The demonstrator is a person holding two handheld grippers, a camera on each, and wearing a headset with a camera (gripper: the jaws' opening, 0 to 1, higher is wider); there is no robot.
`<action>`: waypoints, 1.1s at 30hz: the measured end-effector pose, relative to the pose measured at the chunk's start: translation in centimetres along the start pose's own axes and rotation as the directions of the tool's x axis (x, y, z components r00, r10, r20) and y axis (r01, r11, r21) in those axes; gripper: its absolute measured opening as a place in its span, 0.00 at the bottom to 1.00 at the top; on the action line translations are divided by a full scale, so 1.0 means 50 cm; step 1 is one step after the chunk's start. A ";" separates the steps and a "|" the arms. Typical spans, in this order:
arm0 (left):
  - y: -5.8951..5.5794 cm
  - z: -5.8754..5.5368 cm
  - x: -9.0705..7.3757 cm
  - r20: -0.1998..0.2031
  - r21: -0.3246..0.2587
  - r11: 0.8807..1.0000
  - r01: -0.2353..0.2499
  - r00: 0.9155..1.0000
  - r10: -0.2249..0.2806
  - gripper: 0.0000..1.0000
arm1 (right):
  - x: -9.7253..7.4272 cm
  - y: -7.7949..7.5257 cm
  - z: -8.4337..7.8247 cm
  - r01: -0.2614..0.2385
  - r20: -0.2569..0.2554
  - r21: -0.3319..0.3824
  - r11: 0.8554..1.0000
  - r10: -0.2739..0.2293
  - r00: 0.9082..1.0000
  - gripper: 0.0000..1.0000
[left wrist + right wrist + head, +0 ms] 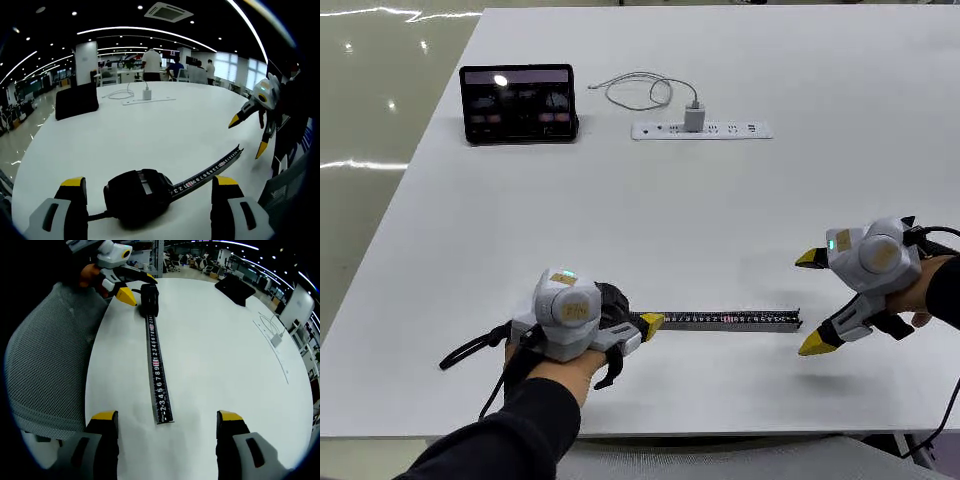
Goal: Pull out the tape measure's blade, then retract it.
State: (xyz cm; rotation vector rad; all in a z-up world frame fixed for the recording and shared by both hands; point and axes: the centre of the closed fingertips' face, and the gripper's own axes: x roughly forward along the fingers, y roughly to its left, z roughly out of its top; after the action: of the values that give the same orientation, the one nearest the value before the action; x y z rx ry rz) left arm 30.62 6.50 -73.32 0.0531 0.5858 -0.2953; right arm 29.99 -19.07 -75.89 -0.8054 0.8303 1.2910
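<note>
The left gripper (149, 180) is gaping around the rounded black case (140, 197), not touching it. The right gripper (167, 415) is gaping empty, the flat numbered blade (159, 375) lying just ahead.

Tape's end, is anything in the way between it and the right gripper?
No, nothing visible. The tape's end lies on the bare table just ahead of the right gripper, whose jaws stand open.

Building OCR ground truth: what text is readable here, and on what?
"2 3 4 5 6 7 8 9": on the tape measure's blade, right gripper view; numbers nearer the case too small.
Tablet screen: blurred, unreadable.
Power strip: markings too small to read.
</note>
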 end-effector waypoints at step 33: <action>0.037 0.013 -0.009 0.032 -0.048 0.997 -0.058 0.998 0.060 1.00 | 0.045 0.014 -0.030 -0.084 -0.060 -0.047 0.995 0.081 0.995 0.15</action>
State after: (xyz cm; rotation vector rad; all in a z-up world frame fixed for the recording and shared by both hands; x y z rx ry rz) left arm 31.15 8.28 -72.60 0.0204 0.5571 -0.2248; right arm 29.41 -19.26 -78.62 -0.8587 0.8887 1.3705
